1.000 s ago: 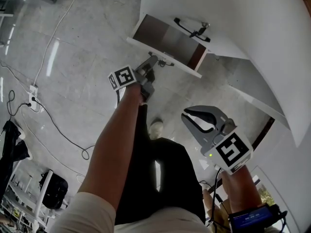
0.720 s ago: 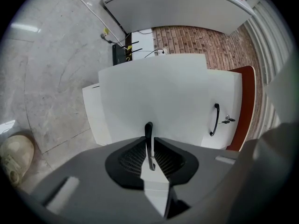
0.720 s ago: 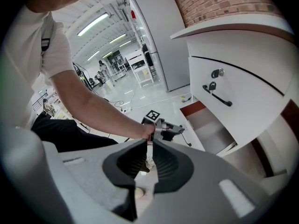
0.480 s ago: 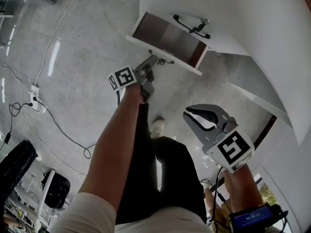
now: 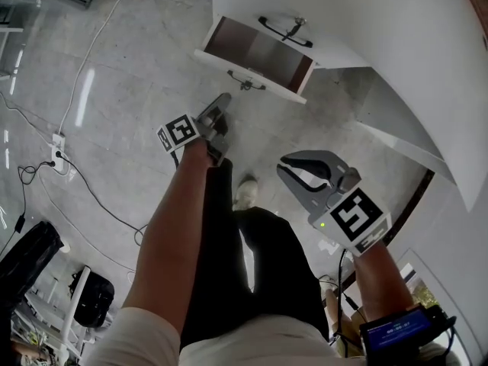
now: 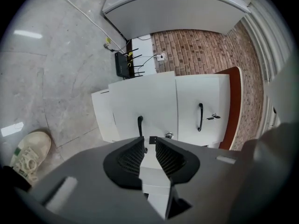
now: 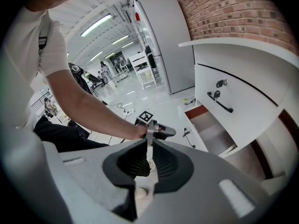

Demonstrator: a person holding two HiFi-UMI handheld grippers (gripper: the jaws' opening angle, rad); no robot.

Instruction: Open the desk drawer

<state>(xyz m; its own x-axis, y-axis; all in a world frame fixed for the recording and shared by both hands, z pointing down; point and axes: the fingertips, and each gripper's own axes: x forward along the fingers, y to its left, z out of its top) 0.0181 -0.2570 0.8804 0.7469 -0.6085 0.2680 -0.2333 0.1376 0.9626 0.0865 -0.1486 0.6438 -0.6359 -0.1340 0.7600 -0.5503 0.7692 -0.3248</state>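
The white desk drawer (image 5: 258,53) stands pulled out, its brown inside showing, with a dark handle (image 5: 245,79) on its front. My left gripper (image 5: 219,107) hangs a short way in front of that handle, apart from it, jaws open by a narrow gap and holding nothing. In the left gripper view the gripper (image 6: 149,140) points at the drawer front (image 6: 147,101) and its handle (image 6: 139,124). My right gripper (image 5: 290,172) floats lower right, shut and empty. The right gripper view (image 7: 149,143) shows the open drawer (image 7: 208,127) and the left gripper (image 7: 161,131).
Above the drawer is a white front with a black handle and key (image 5: 286,30), under the white desk top (image 5: 396,44). A power strip (image 5: 53,155) and cables lie on the grey floor at left. The person's shoe (image 5: 244,194) stands below the drawer.
My left gripper has let go of the drawer handle and drawn back toward me. The right gripper has shifted slightly left.
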